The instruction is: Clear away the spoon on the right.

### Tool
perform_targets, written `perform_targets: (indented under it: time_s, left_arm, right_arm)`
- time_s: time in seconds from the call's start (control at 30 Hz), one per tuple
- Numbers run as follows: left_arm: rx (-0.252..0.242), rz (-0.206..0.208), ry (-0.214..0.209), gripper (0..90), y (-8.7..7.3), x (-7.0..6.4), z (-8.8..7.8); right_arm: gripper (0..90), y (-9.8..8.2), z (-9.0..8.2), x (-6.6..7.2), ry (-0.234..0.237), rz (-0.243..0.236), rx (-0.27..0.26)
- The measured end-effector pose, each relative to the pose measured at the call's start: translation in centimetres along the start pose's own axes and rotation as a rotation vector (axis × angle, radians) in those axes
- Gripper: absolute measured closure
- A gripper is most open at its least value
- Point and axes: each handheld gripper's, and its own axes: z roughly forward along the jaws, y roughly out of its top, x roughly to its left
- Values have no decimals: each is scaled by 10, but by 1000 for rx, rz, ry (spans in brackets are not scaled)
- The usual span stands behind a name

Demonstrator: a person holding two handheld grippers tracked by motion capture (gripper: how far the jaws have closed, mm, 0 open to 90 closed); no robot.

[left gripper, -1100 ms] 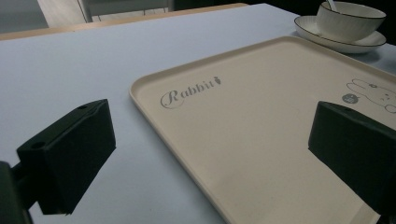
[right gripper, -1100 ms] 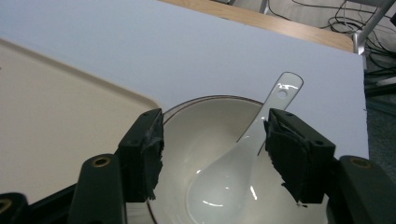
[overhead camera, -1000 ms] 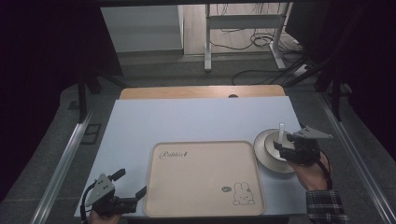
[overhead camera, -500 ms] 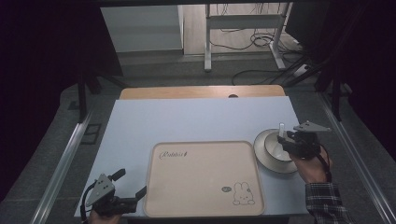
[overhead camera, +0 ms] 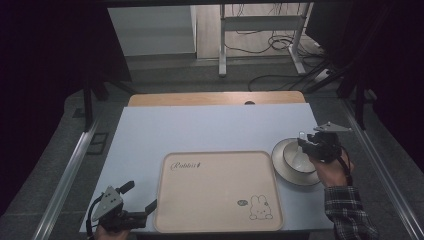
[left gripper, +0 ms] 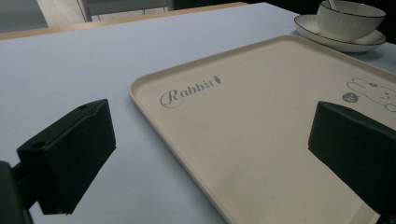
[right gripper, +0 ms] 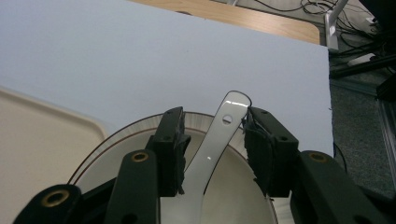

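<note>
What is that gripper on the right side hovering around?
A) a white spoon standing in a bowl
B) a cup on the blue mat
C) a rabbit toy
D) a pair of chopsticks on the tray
A: in the right gripper view, the right gripper has its open jaws on either side of the white spoon handle, which rises out of the bowl on its plate.

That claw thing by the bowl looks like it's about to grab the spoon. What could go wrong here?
The right gripper has its jaws either side of the spoon handle, not yet clearly closed. The glossy handle might slip or twist as they close. Lifting could also nudge the bowl, which just sits on its saucer near the table's right edge.
</note>
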Motion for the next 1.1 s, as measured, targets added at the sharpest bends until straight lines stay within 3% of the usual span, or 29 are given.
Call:
perform_targets:
  time_s: [0.43, 1.1]
  left_arm:
    - [1, 0, 0, 4, 0, 0, 0]
    - [3, 1, -2, 5, 0, 0, 0]
  right_arm:
    - [567, 12, 20, -3, -29, 11, 46]
    - [651, 13, 37, -7, -9, 57, 103]
